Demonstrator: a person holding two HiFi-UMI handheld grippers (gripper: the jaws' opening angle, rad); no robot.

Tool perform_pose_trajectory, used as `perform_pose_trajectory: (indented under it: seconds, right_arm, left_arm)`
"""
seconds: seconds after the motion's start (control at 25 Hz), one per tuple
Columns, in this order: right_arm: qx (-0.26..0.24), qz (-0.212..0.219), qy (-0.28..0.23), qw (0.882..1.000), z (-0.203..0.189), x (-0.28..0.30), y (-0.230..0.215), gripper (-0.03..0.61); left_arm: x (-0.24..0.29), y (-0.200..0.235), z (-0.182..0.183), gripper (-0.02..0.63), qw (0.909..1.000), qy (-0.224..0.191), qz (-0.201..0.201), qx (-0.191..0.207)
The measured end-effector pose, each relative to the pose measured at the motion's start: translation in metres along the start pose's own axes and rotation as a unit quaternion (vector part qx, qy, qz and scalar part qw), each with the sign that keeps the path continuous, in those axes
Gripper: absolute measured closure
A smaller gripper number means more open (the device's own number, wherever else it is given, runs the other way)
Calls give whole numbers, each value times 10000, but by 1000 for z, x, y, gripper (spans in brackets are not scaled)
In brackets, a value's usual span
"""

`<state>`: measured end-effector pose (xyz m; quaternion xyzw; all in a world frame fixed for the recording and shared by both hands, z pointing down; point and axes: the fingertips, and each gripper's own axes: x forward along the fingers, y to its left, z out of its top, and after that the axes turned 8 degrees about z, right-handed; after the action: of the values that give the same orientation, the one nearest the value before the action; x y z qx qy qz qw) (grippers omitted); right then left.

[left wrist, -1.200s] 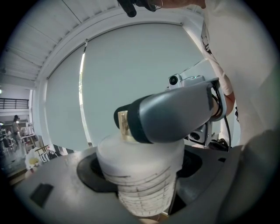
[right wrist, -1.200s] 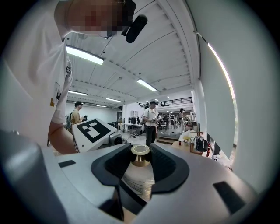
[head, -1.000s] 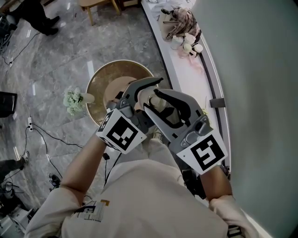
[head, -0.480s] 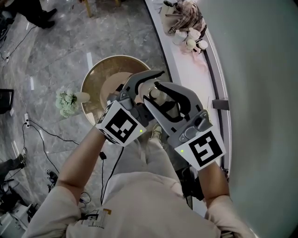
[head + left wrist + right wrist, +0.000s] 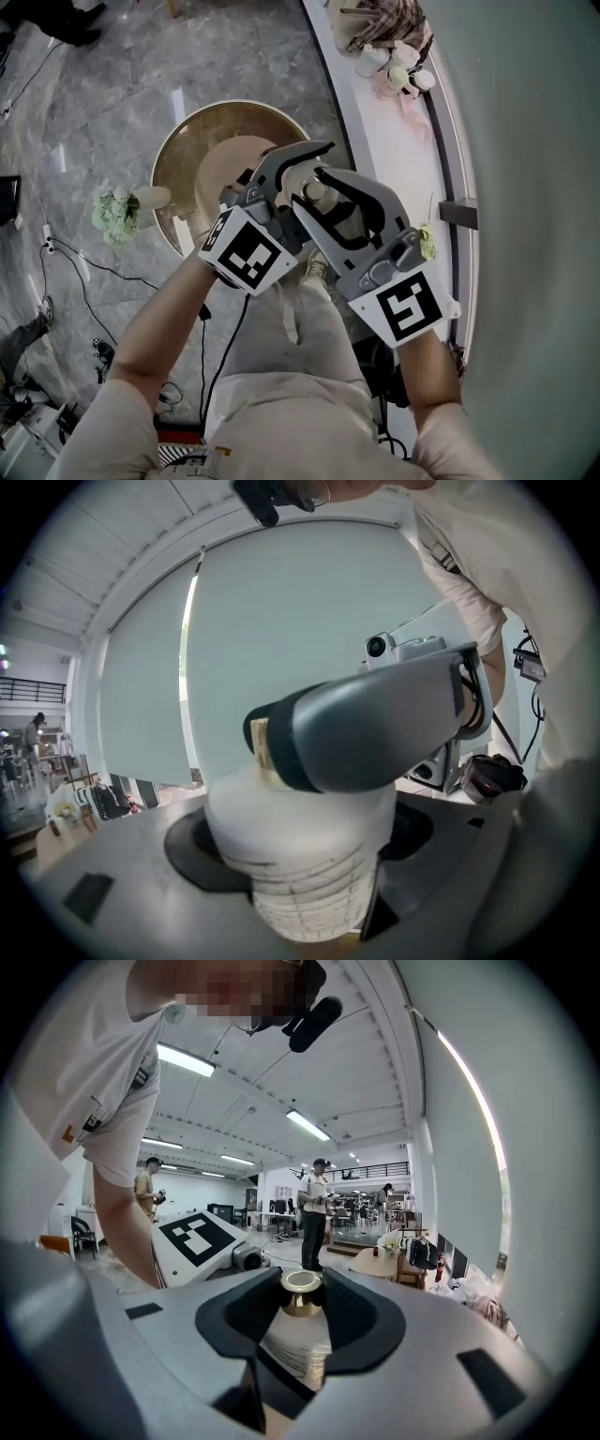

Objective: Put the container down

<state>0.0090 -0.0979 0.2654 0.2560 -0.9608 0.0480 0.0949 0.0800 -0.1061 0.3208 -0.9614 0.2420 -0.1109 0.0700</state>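
Container (image 5: 317, 193) held in air over round surface (image 5: 183, 155); L gripper (image 5: 309, 892) jaws clamped on body, R gripper (image 5: 302, 1309) jaws closed round neck under gold cap (image 5: 301, 1283); to be lowered upright w/ both, released only once base is seated.
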Motion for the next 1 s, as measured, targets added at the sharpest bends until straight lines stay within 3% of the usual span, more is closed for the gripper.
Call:
perform_pose_trajectory:
  seconds: [1.0]
  right_arm:
    - [496,-287,331,9978,-219,61,-53,442]
  left_arm:
    - [65,-18,-221,258,9980,230,-462,-374]
